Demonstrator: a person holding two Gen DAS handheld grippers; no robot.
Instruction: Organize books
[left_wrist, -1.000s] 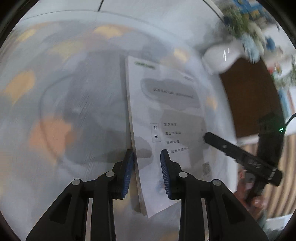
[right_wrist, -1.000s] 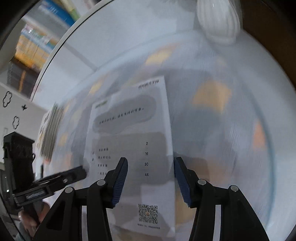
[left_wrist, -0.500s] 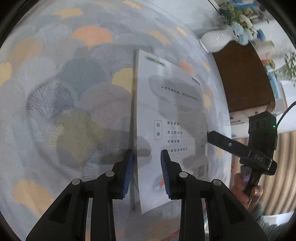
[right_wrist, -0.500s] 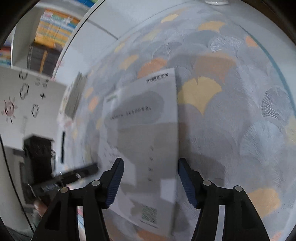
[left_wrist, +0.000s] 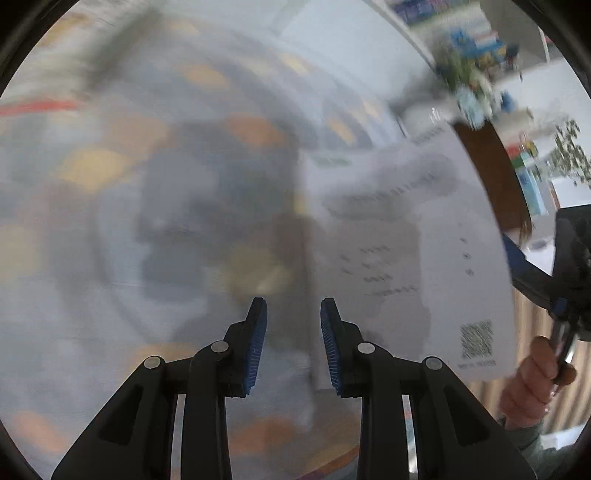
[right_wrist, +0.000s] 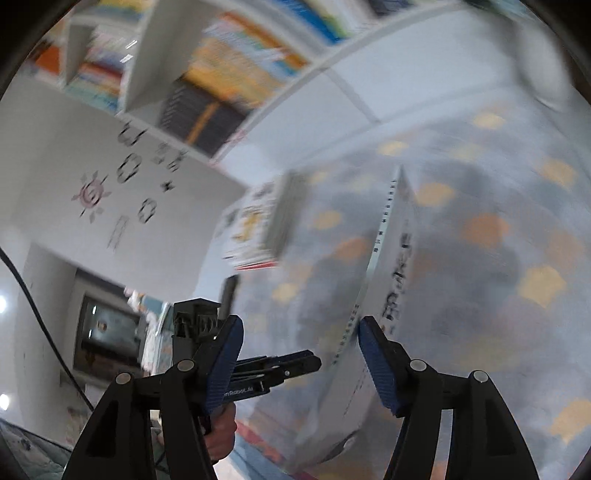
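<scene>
Tilting on edge, the white booklet (left_wrist: 410, 254) stands beside the open right hand-held gripper (right_wrist: 301, 354).

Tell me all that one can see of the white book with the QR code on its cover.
The white book is thin, a paper softcover with blurred dark text lines and a QR code near its lower corner. It is tilted up off the patterned tablecloth; the right wrist view shows it almost edge-on. The right gripper stands open beside it, one finger at its edge; whether it touches is blurred. The left gripper is open, apart.
</scene>
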